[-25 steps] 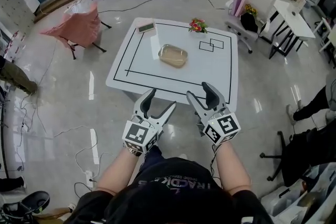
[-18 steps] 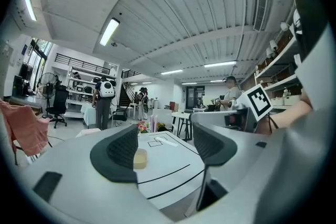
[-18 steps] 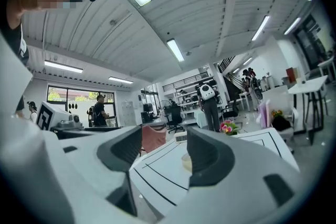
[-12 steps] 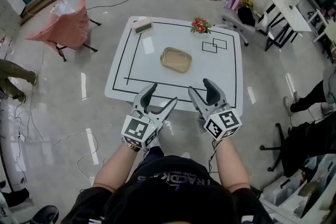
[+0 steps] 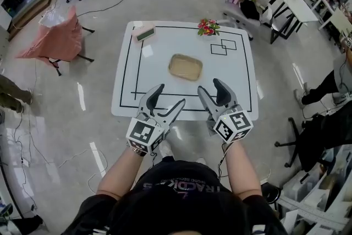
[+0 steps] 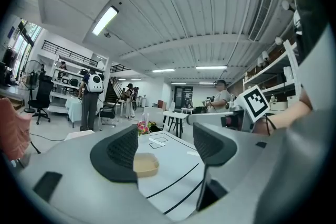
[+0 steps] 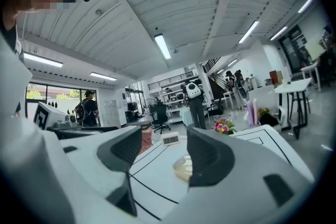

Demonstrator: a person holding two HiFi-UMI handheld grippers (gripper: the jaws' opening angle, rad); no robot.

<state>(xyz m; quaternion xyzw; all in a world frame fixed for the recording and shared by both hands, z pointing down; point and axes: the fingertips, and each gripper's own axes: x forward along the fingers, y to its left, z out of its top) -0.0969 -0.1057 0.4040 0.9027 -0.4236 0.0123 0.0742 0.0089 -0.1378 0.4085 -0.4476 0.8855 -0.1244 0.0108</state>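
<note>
While left tool (image 5: pixel 169 95), right tool (image 5: pixel 210 87) gape empty, tray (image 5: pixel 185 67) lies beyond.

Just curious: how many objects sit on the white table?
3: a tan dish near the middle, flowers at the far edge, a small box at the far left corner. None seems hidden.

Head view overhead; gripper views low, forward (table (image 5: pixel 231 85) shared)

The left claw (image 5: pixel 169 95) and right claw (image 5: pixel 209 87) are grey with black pads (image 5: pixel 154 94) (plus black-and-white marker cubes (image 5: pixel 144 135)); the shirt (image 5: pixel 176 198) is black.
</note>
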